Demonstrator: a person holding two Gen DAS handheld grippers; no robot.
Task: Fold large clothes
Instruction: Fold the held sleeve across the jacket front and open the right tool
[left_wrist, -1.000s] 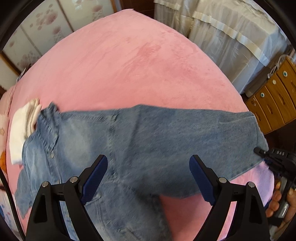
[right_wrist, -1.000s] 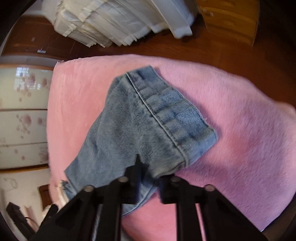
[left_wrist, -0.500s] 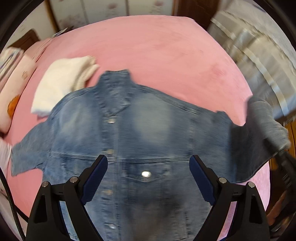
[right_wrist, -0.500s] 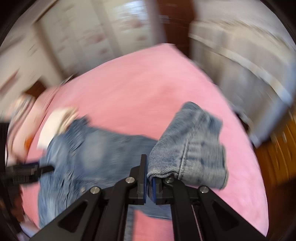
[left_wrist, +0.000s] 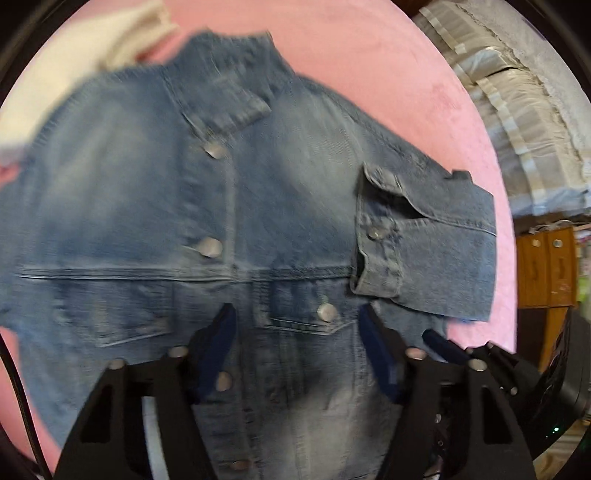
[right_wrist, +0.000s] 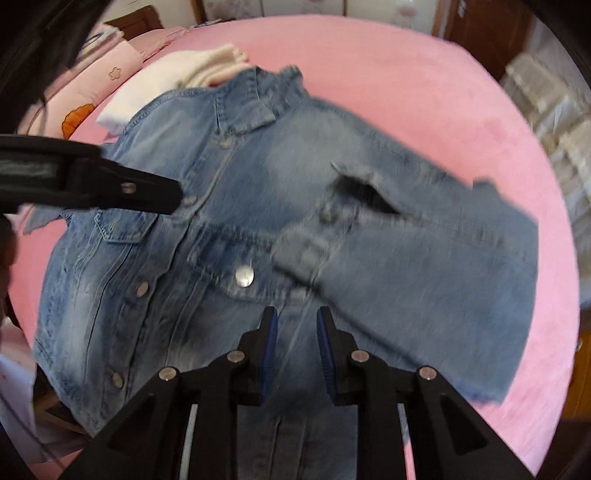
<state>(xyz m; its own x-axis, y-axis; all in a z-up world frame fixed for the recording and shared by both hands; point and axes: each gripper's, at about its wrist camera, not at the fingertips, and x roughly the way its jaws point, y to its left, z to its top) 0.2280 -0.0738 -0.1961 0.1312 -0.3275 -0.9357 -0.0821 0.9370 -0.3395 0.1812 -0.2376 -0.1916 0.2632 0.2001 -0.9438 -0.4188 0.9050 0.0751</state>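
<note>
A blue denim jacket (left_wrist: 258, 206) (right_wrist: 221, 229) lies front up on the pink bed cover (left_wrist: 369, 55) (right_wrist: 406, 74), collar at the far side. One sleeve (left_wrist: 436, 251) (right_wrist: 406, 266) lies folded across the chest, cuff near a pocket button. My left gripper (left_wrist: 297, 343) hovers over the lower front, jaws closing, nothing pinched between them. My right gripper (right_wrist: 297, 332) sits just below the folded cuff with its jaws opening; the gap between the blue pads is empty. In the right wrist view, one finger (right_wrist: 147, 190) of the left gripper reaches in over the placket.
Folded white clothing (left_wrist: 92, 55) (right_wrist: 177, 81) lies beyond the collar. A pink pillow (right_wrist: 92, 92) is at the far left. Cloth-covered furniture (left_wrist: 517, 110) and wooden drawers (left_wrist: 546, 266) stand off the bed's right side.
The right gripper carried the sleeve over onto the jacket's chest and let go of it, jaws parting. The left gripper moved in closer over the jacket front and its jaws narrowed.
</note>
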